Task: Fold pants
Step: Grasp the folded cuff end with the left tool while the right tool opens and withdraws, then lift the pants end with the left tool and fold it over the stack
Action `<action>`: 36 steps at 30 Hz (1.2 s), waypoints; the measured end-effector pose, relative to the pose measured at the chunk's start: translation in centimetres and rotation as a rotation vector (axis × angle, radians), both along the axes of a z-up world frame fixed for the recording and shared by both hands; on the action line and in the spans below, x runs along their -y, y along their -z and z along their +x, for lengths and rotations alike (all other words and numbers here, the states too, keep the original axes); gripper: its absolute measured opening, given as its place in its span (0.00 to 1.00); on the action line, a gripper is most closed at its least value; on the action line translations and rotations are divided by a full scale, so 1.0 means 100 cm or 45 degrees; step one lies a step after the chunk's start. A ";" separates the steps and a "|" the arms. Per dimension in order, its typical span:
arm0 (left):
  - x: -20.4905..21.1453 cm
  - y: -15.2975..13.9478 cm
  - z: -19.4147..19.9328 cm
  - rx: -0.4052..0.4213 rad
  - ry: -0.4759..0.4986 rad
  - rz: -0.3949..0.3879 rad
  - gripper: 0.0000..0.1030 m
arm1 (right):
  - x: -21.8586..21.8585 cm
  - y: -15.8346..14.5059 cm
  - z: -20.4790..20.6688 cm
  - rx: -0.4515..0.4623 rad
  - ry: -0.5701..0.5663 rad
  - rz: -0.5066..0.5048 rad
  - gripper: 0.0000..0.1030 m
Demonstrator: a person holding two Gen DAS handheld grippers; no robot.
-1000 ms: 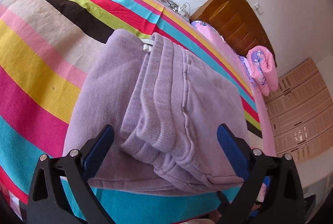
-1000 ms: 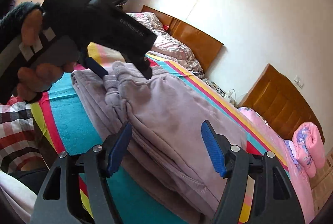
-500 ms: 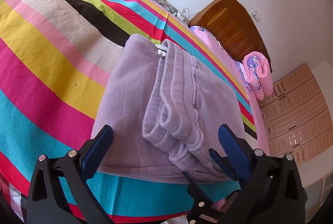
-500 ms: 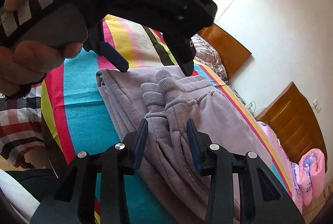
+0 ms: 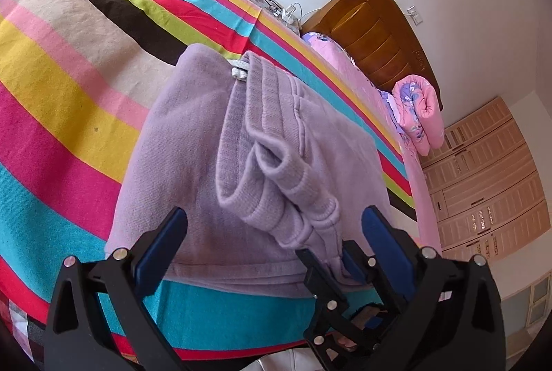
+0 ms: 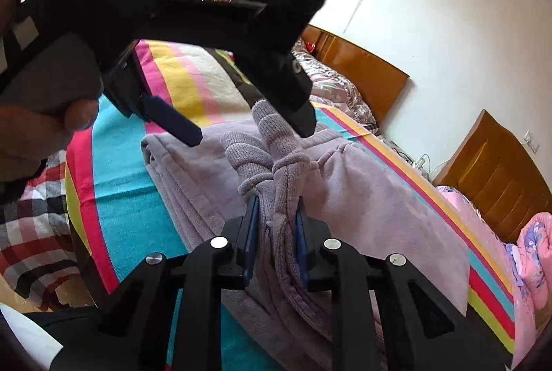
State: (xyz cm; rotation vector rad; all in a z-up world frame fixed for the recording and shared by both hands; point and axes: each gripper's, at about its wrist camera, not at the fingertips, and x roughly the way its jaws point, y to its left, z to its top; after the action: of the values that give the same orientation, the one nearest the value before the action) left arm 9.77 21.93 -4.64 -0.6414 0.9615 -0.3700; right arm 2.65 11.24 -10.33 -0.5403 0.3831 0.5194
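My right gripper (image 6: 275, 234), spread a second ago, is now closing on the ribbed cuffs (image 6: 276, 164) of the lilac pants (image 5: 193, 171); they lie folded on the striped blanket (image 5: 69, 95); I judge the next fold can start; left gripper (image 5: 272, 233) stays spread above them, holding nothing; cuff grip half hidden by the left tool

- Left wrist view looks down along its fingers (image 5: 162, 240), close over the pants (image 5: 214, 171) on the striped bed (image 5: 69, 88).
- Right wrist view sits nearer, fingers (image 6: 250, 229) at the same pants, facing the headboard (image 6: 362, 78).
- Both share pants, bed, wall.
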 end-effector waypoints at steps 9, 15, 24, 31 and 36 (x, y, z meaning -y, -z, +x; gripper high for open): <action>0.051 0.007 0.050 -0.092 0.133 -0.109 0.90 | 0.005 -0.015 -0.009 -0.023 -0.066 0.021 0.24; 0.038 0.044 0.053 -0.119 0.039 -0.092 0.38 | 0.089 -0.035 -0.040 0.059 0.066 0.209 0.52; 0.038 0.043 0.050 -0.111 0.000 -0.055 0.35 | 0.219 0.015 -0.053 -0.213 0.487 0.405 0.61; 0.061 -0.003 0.038 0.012 -0.034 0.125 0.26 | 0.203 0.036 -0.039 -0.195 0.595 0.357 0.61; 0.075 -0.068 0.022 0.229 0.035 0.119 0.24 | 0.185 0.045 -0.016 -0.155 0.672 0.216 0.60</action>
State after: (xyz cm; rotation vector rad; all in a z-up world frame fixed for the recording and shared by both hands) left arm 12.01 14.43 2.16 -0.5014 0.8113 -0.3979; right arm 1.10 -7.23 -14.83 -0.2270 0.5700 0.0724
